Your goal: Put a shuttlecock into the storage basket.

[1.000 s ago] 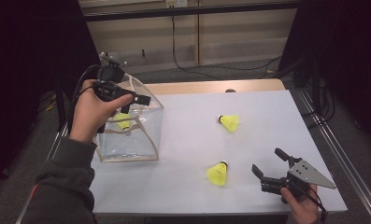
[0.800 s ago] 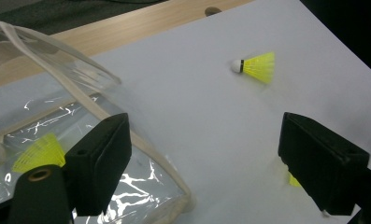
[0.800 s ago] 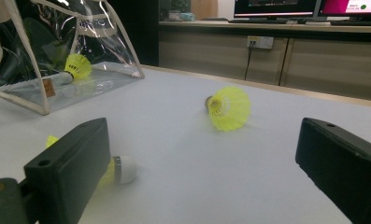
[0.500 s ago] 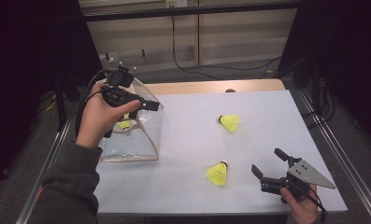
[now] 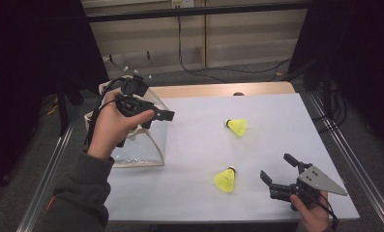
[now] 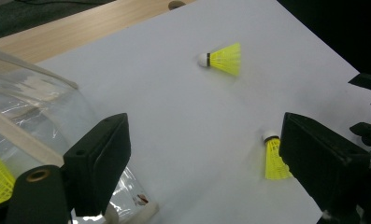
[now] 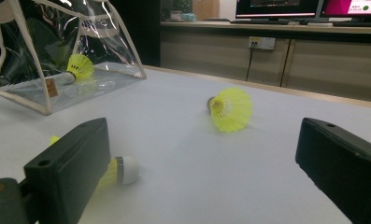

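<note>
Both claws stand wide open and hold nothing: the left gripper [image 5: 166, 116] hangs above the clear bag [image 5: 153, 142] at the table's left edge, its jaws pointing toward the middle of the white table [image 5: 276, 125], while the right gripper [image 5: 279, 169] sits low near the front right corner, jaws spread toward the nearer shuttlecock. By size, the table comes first, with a strip of bare wood along its far edge; then the bag, a see-through pouch with pale trim, standing open near the left edge with one yellow shuttlecock inside [image 7: 80, 66] resting on its floor. Two more lie loose on the table: the far shuttlecock [image 5: 237, 126] sits right of centre toward the far edge, and the near shuttlecock [image 5: 226, 180] lies toward the front edge, just left of the right gripper, cork end pointing at it in the right gripper view. I judge the work to be gathering shuttlecocks into the bag, with the near one next. The risks lie in its lightness: a jaw nudging the cork could roll it away toward the front edge, squeezing the skirt could crush or flick it, and the soft bag may tip or fold if a jaw catches its rim.
</note>
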